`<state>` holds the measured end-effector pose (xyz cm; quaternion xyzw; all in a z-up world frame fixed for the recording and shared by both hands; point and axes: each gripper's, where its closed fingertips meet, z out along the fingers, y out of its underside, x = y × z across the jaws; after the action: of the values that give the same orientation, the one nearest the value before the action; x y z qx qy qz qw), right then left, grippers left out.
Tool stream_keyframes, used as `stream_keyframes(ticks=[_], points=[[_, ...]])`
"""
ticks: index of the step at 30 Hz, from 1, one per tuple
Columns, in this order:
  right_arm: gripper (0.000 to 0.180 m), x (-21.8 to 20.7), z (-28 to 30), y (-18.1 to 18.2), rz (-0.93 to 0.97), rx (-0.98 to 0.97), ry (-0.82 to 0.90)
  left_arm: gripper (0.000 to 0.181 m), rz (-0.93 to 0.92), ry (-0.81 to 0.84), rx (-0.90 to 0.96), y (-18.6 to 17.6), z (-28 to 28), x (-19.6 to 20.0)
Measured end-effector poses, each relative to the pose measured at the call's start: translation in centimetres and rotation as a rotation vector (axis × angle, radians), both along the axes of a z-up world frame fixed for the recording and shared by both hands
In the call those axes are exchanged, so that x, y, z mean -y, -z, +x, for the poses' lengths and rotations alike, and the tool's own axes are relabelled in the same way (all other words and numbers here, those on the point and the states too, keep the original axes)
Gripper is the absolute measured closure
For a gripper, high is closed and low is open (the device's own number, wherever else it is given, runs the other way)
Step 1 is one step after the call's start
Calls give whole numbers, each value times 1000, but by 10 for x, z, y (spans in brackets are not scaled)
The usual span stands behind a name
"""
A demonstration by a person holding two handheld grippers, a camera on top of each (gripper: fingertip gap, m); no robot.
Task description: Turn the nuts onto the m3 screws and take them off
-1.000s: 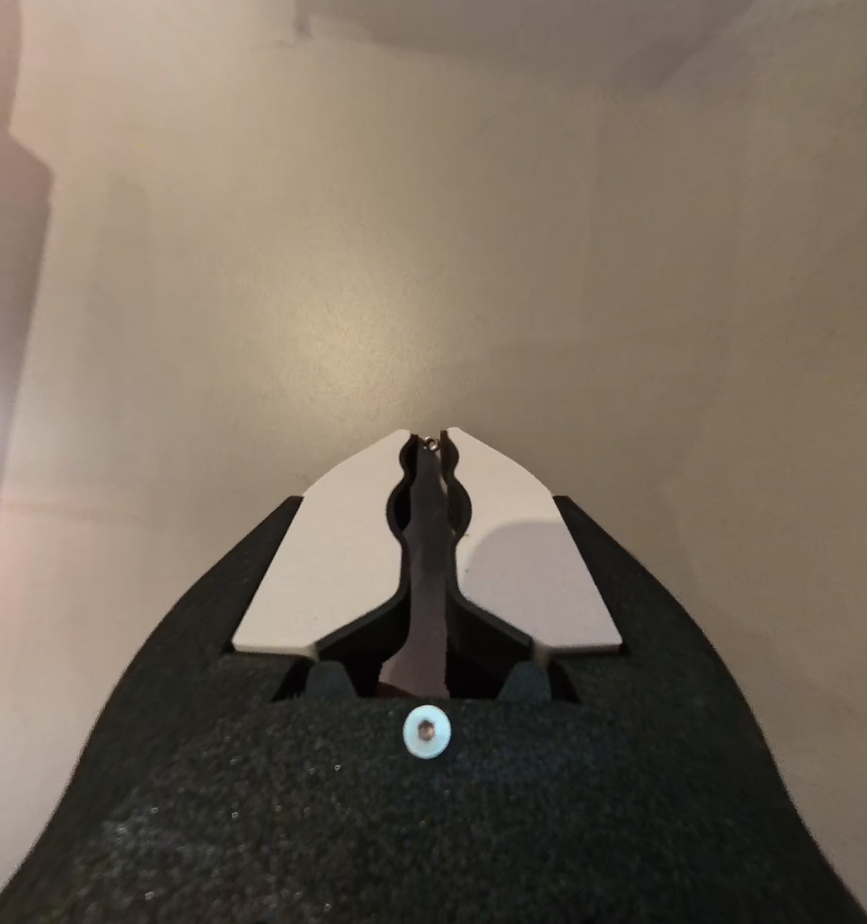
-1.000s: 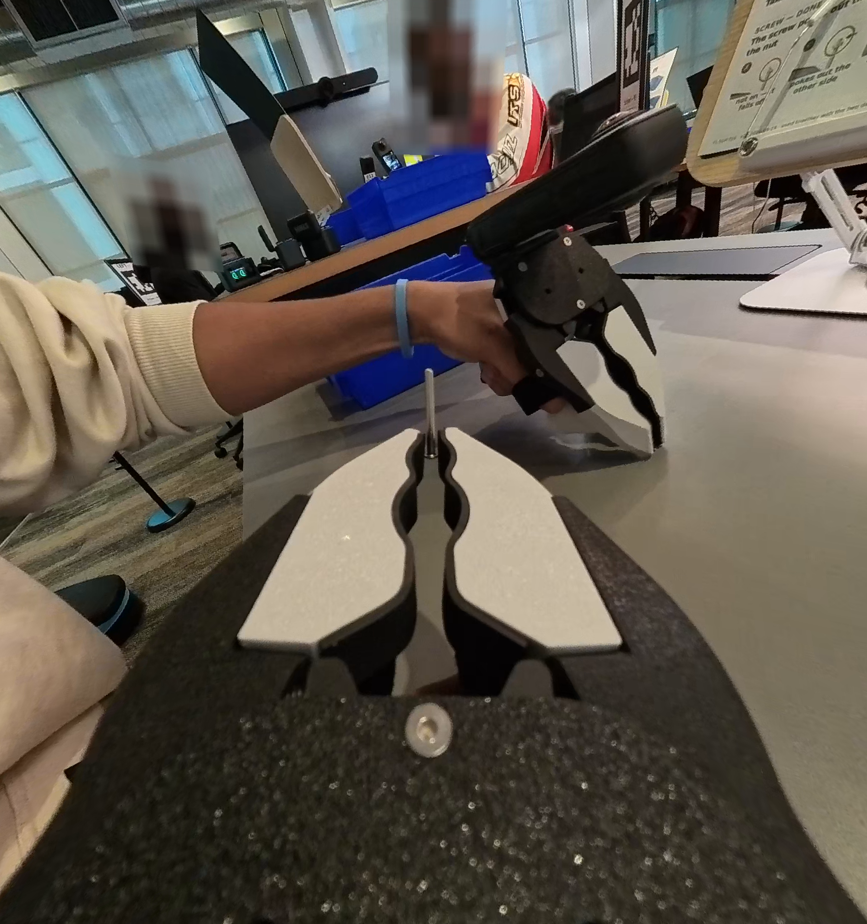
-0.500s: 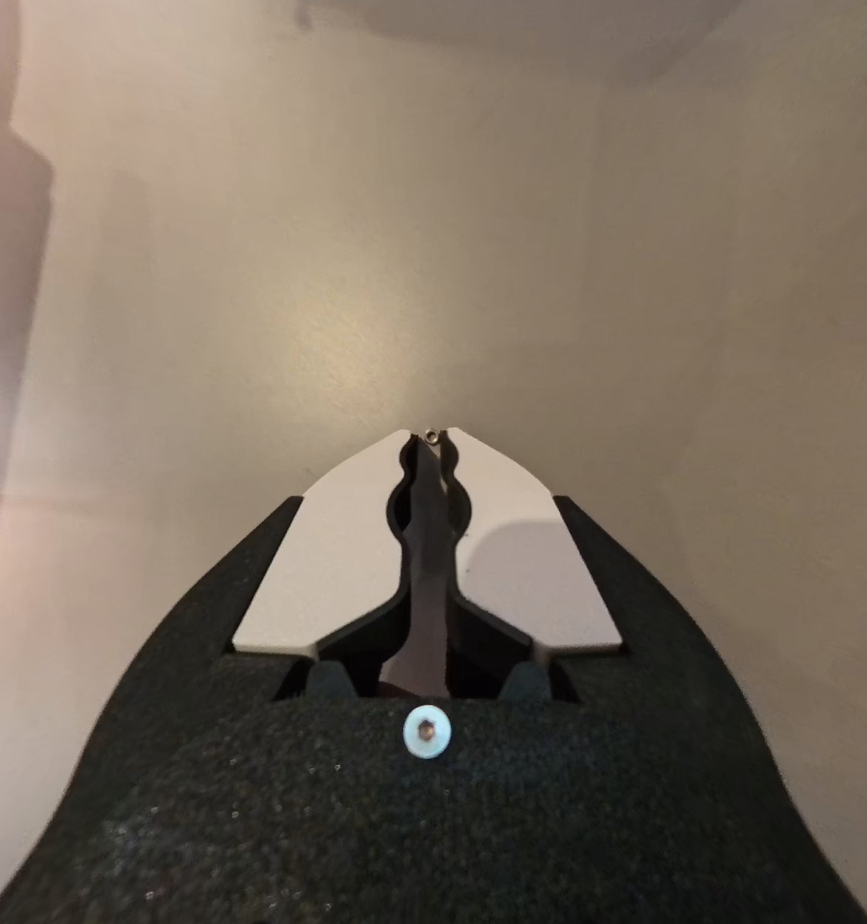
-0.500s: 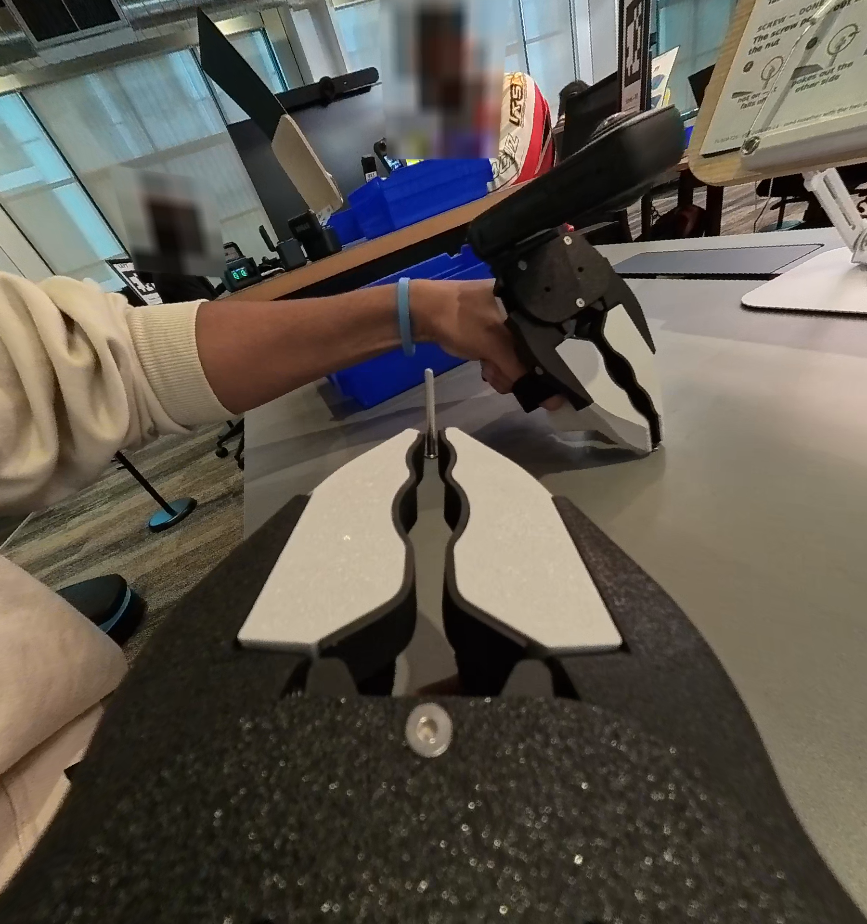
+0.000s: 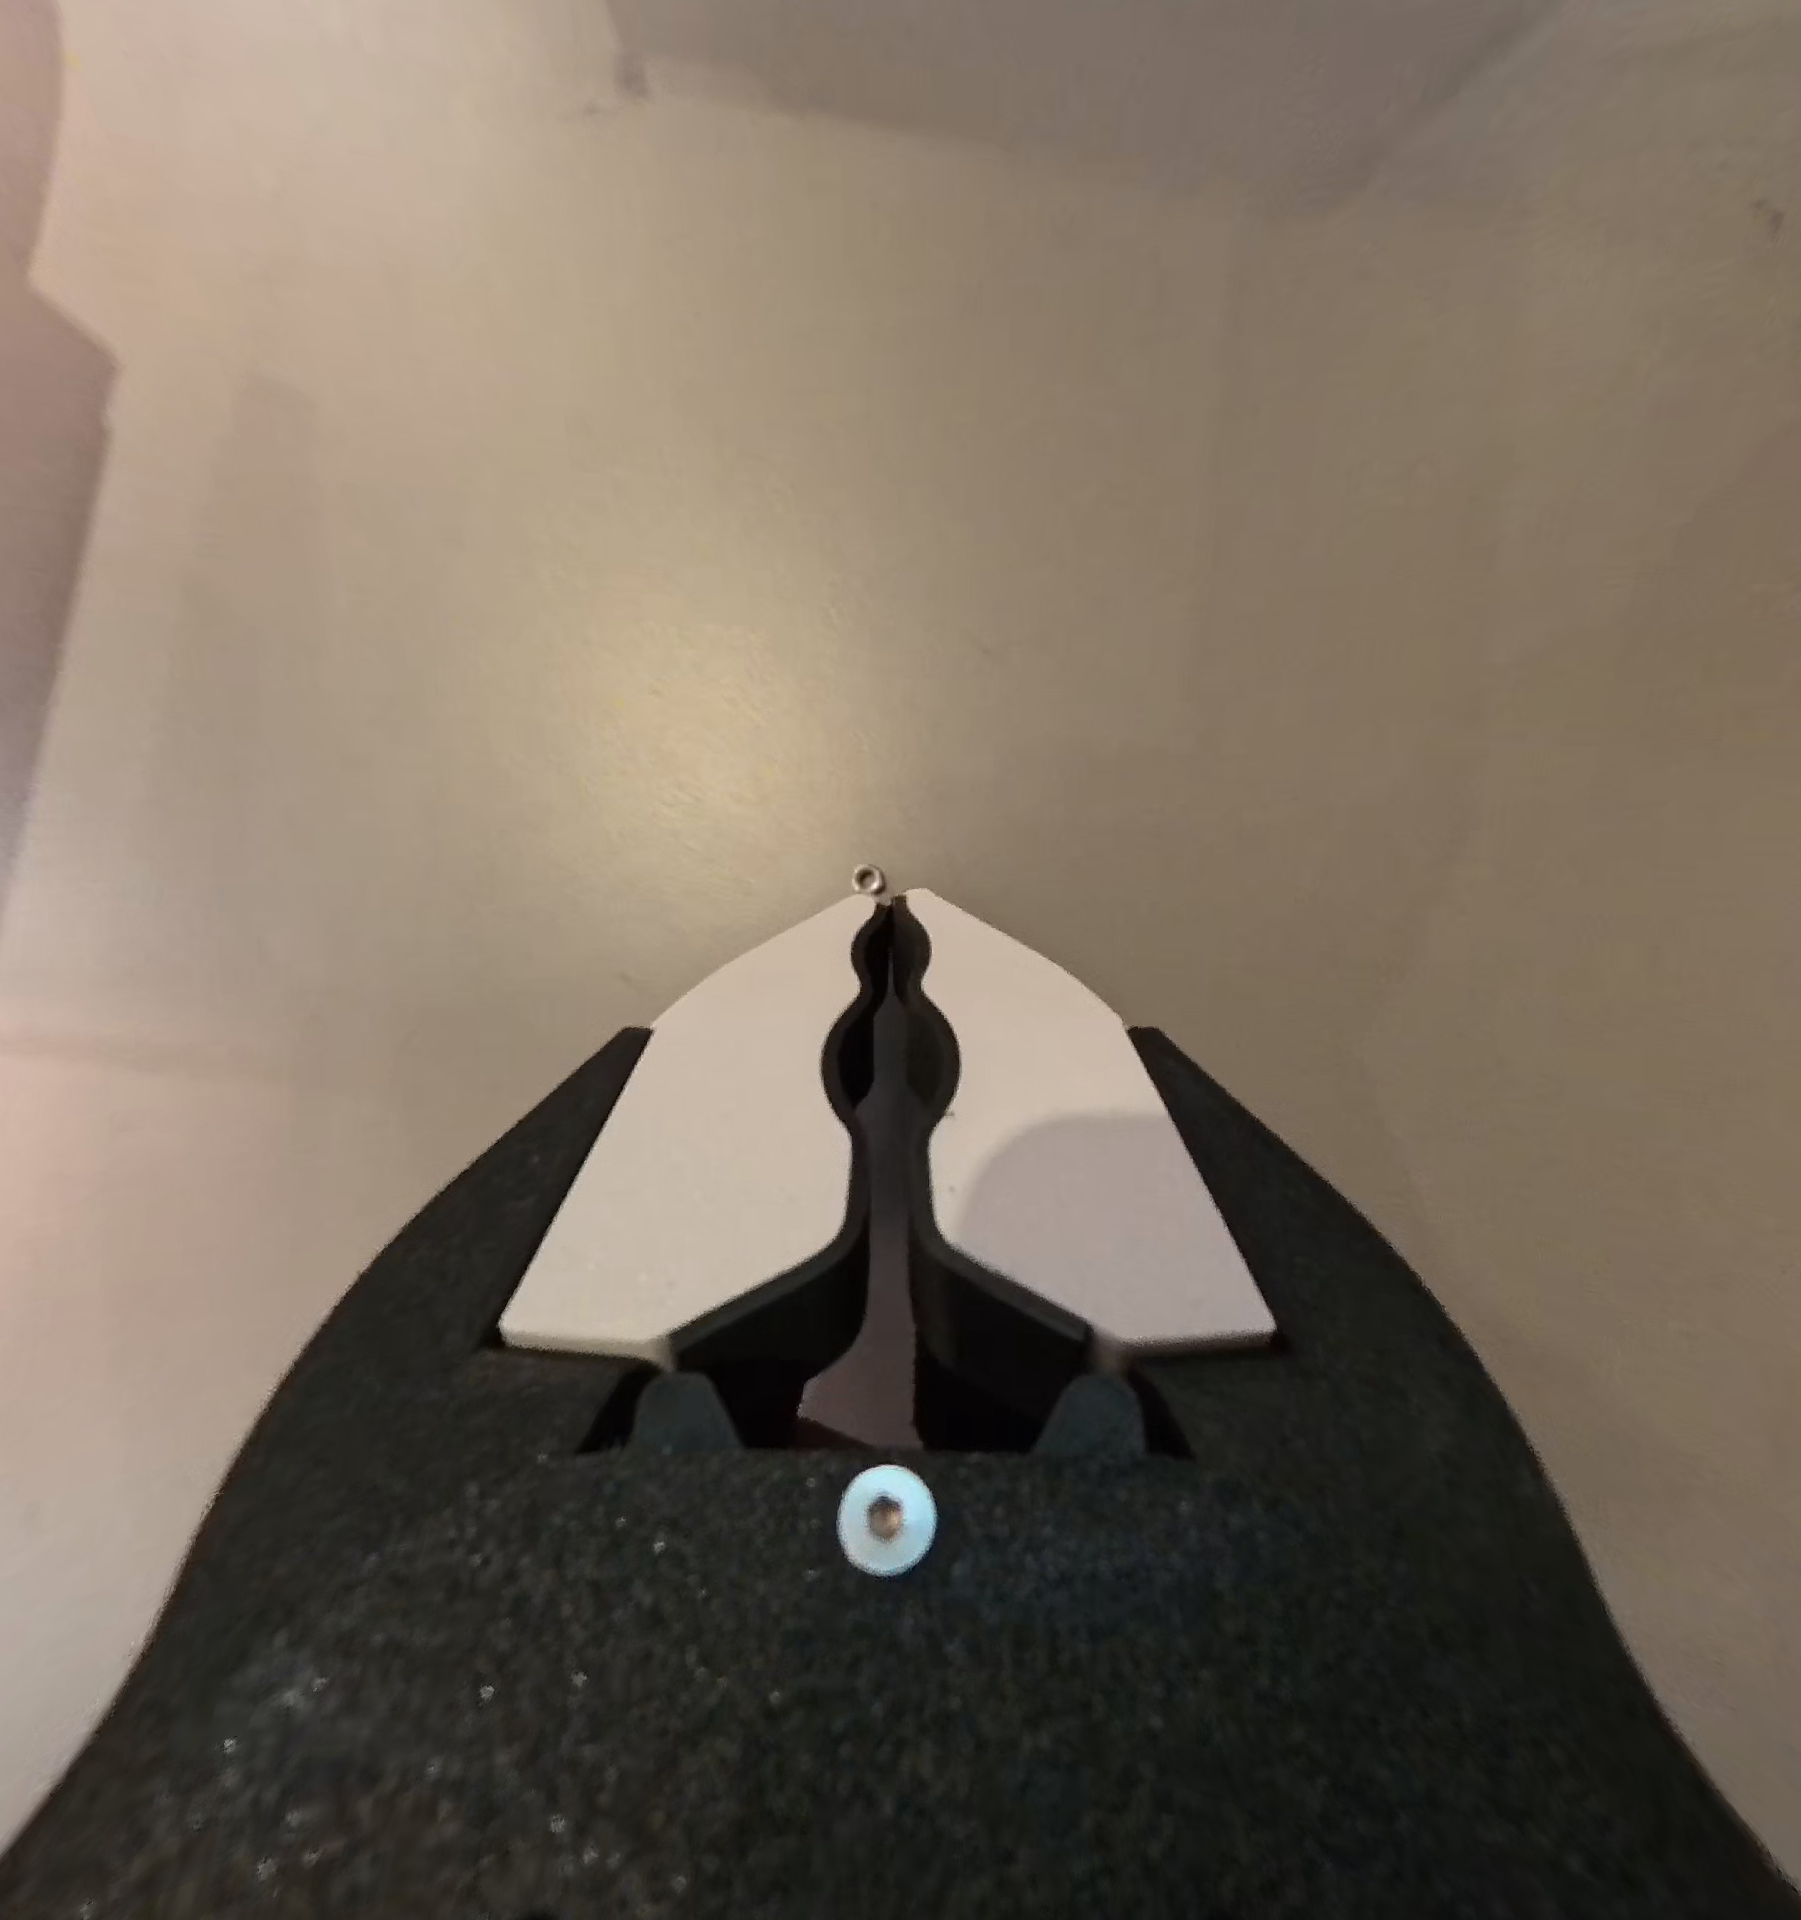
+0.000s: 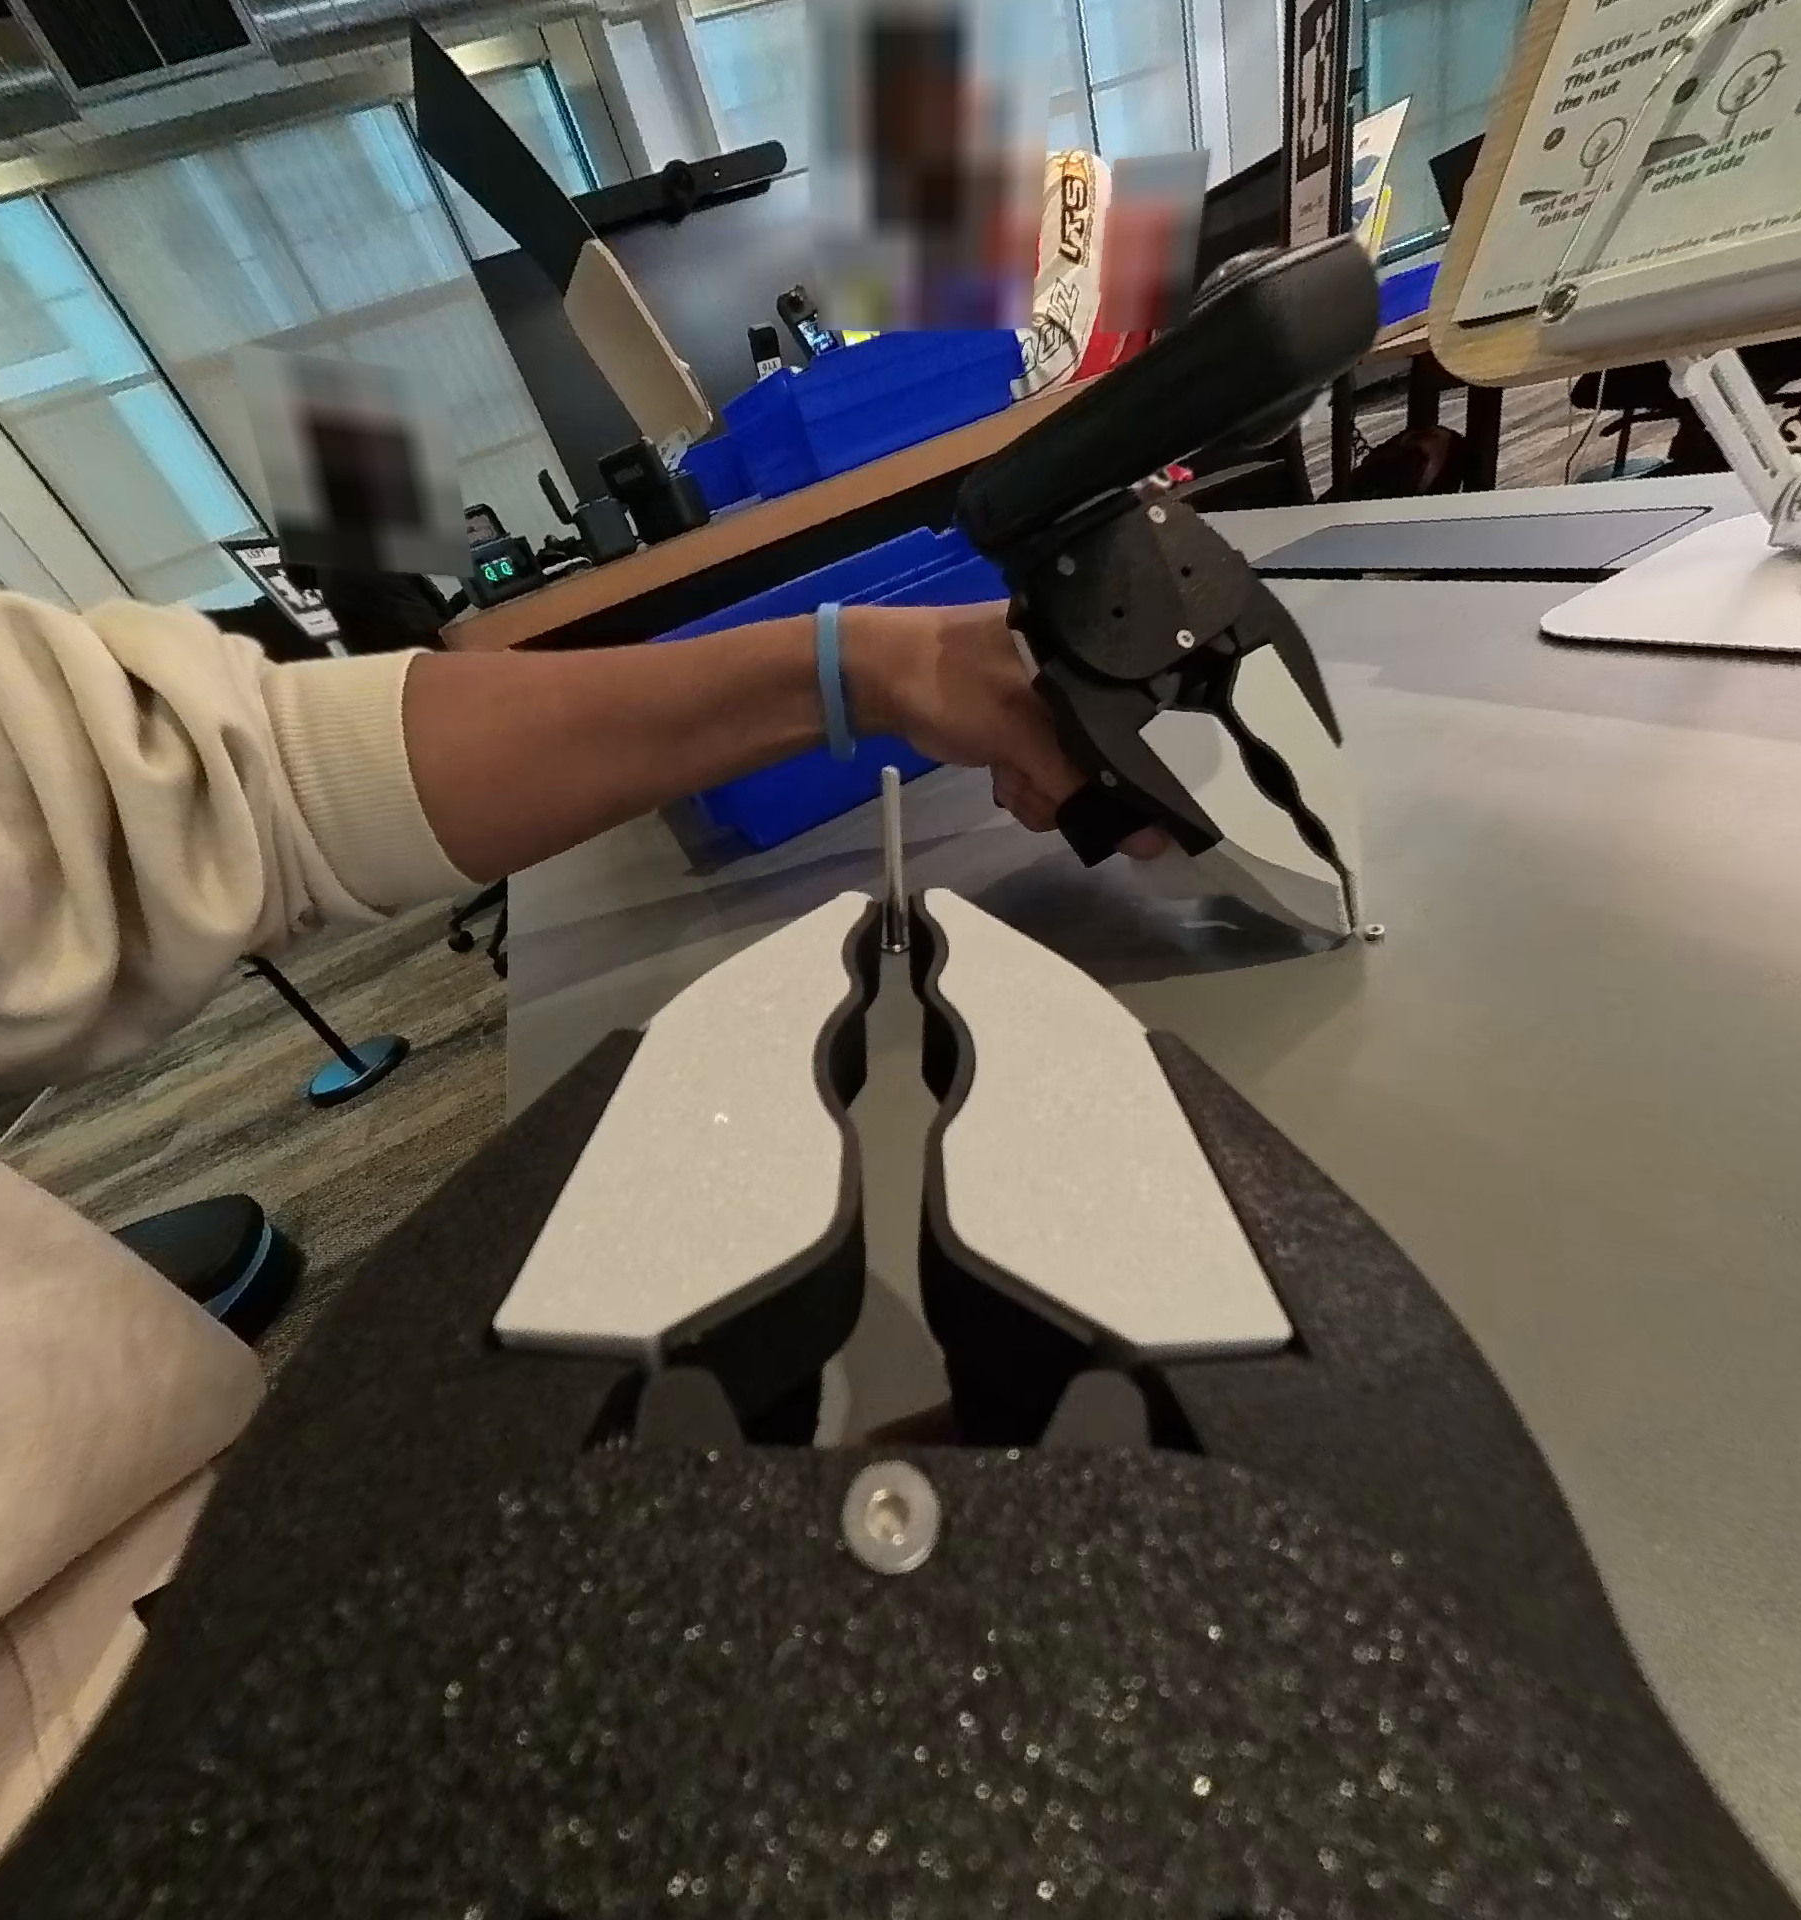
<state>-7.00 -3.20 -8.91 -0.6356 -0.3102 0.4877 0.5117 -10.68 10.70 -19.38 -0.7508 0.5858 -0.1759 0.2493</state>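
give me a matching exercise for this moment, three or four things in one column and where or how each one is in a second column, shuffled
Things:
1. nut
2. screw
3. left gripper
4. wristband

States:
A. pinched upright at the tips of the right gripper
B. worn on the arm that holds the far gripper
C. lying loose on the table, just past shut fingertips
D. shut with nothing in it, tips down at the table

Pairs: 1-C, 2-A, 3-D, 4-B
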Motion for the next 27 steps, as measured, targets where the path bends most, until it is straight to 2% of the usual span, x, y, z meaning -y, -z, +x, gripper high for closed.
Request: stream_keyframes(ticks=[2, 4, 9, 14, 23, 27], points=[[175, 0, 0, 0, 0, 0, 0, 180, 7, -7, 6, -1, 0, 0], [175, 0, 0, 0, 0, 1, 0, 171, 16, -16, 9, -2, 0, -1], [175, 0, 1, 0, 0, 0, 0, 168, 25, -24, 2, 0, 3, -8], [175, 0, 1, 0, 1, 0, -2, 175, 20, -10, -4, 1, 5, -8], [175, 0, 1, 0, 0, -1, -2, 176, 9, -5, 14, 0, 3, -3], [175, 0, 1, 0, -1, -1, -2, 176, 26, -19, 96, -14, 0, 9]])
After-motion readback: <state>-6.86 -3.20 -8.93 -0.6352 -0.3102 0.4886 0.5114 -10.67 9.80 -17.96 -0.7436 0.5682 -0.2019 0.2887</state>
